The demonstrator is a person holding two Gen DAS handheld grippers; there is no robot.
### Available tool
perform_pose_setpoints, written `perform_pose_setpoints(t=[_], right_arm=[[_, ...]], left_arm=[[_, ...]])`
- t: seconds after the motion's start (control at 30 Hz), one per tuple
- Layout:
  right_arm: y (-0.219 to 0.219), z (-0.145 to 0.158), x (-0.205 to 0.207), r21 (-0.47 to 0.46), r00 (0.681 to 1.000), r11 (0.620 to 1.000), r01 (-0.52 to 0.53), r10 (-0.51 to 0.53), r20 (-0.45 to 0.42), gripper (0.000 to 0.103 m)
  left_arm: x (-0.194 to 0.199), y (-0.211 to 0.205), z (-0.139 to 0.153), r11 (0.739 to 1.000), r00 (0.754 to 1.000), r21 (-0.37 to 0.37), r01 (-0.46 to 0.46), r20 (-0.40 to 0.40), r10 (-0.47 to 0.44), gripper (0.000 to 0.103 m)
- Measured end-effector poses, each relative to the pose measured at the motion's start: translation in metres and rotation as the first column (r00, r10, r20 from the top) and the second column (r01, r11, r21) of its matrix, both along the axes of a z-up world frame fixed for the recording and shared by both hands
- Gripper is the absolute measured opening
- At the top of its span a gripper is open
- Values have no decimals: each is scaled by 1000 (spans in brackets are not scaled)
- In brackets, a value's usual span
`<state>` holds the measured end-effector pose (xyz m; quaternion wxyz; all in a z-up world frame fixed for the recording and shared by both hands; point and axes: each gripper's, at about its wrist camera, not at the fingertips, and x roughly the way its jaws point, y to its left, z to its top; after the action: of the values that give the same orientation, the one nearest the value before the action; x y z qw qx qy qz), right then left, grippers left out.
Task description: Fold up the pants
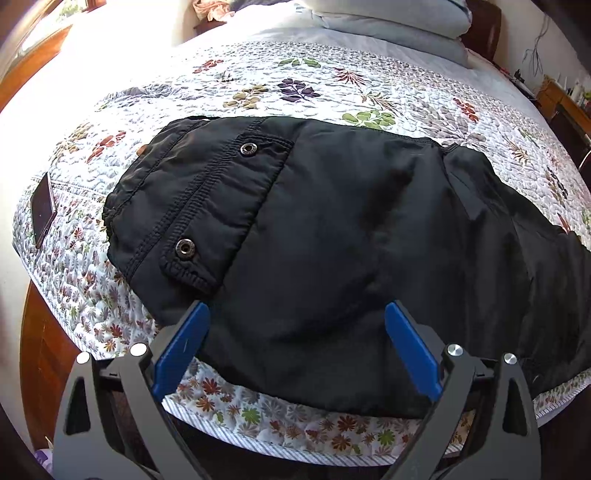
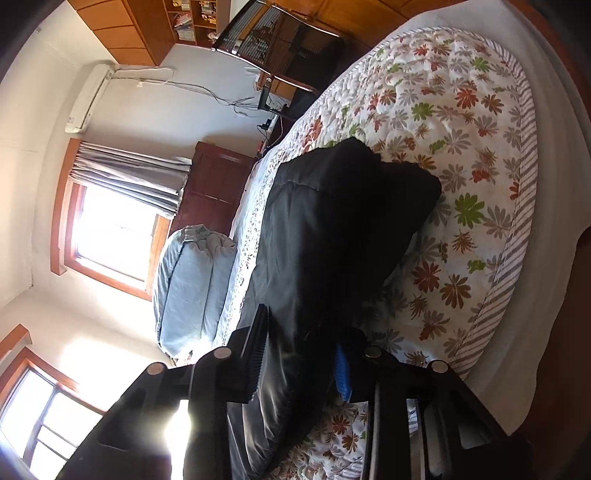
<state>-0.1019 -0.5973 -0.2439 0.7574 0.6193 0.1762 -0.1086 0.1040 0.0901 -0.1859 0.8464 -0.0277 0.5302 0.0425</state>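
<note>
Across the quilt (image 1: 258, 85) lie the pants (image 1: 332, 229), my left tongs (image 1: 297, 314) gaping over them, right tongs (image 2: 301, 347) pinching a leg mid-fold; next, carry it over.

Left wrist view: positioned at the bed's (image 1: 258, 413) near edge, facing across it toward the pillows (image 1: 388, 29), close above the pants (image 1: 332, 221). Right wrist view: rolled sideways, close, looking along the pants (image 2: 332, 221). Shared: pants, quilt, pillows.

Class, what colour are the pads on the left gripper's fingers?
Blue pads, clearest in the left wrist view.
</note>
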Motion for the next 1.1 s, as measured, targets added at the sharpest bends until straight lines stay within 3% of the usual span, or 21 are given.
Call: perform_pose_setpoints(t=[0.1, 0.13, 0.2, 0.3, 0.43, 0.57, 0.7, 0.77, 0.8, 0.83, 0.9, 0.93, 1.03, 1.1], right_arm=[[0, 3, 3, -5, 1000, 1000, -10, 10, -14, 27], [0, 3, 4, -6, 1000, 1000, -13, 13, -20, 27], [1, 4, 10, -9, 999, 1000, -15, 14, -30, 28], [1, 17, 22, -9, 999, 1000, -10, 10, -38, 28], [4, 16, 34, -5, 998, 1000, -13, 13, -55, 28], [5, 19, 44, -15, 997, 1000, -20, 19, -77, 28], [5, 21, 54, -20, 996, 999, -26, 24, -90, 28], [5, 21, 58, -19, 995, 999, -26, 24, -93, 28], [5, 21, 60, -20, 995, 999, -26, 24, -94, 28], [5, 21, 59, -21, 995, 999, -27, 25, -93, 28], [2, 19, 61, -23, 996, 999, -30, 28, -87, 28], [0, 17, 62, -18, 997, 999, -27, 26, -79, 28], [-5, 14, 62, 1, 999, 1000, -11, 11, -45, 27], [-6, 18, 65, -18, 999, 1000, -11, 10, -33, 19]], left_arm=[[-8, 26, 10, 989, 1000, -147, -14, -14, 12, 92], [-12, 40, 13, 974, 999, -222, -40, -19, 37, 74], [-19, 69, 10, 912, 994, -396, -108, -69, 88, 44], [-31, 109, -2, 784, 975, -579, -224, -121, 189, 42], [-36, 126, -19, 721, 964, -640, -266, -163, 211, 42], [-38, 136, -41, 625, 947, -712, -321, -220, 236, 43], [-40, 145, -44, 590, 939, -733, -339, -228, 256, 46], [-40, 147, -44, 585, 935, -731, -350, -240, 260, 48], [-41, 149, -43, 597, 930, -715, -364, -251, 267, 51], [-41, 152, -39, 619, 924, -687, -380, -254, 285, 66], [-40, 160, -29, 680, 910, -608, -411, -228, 346, 83], [-38, 164, -25, 690, 909, -595, -412, -214, 359, 83], [-28, 166, -30, 659, 913, -634, -404, -238, 330, 83], [-23, 161, -36, 630, 913, -663, -404, -254, 319, 82]])
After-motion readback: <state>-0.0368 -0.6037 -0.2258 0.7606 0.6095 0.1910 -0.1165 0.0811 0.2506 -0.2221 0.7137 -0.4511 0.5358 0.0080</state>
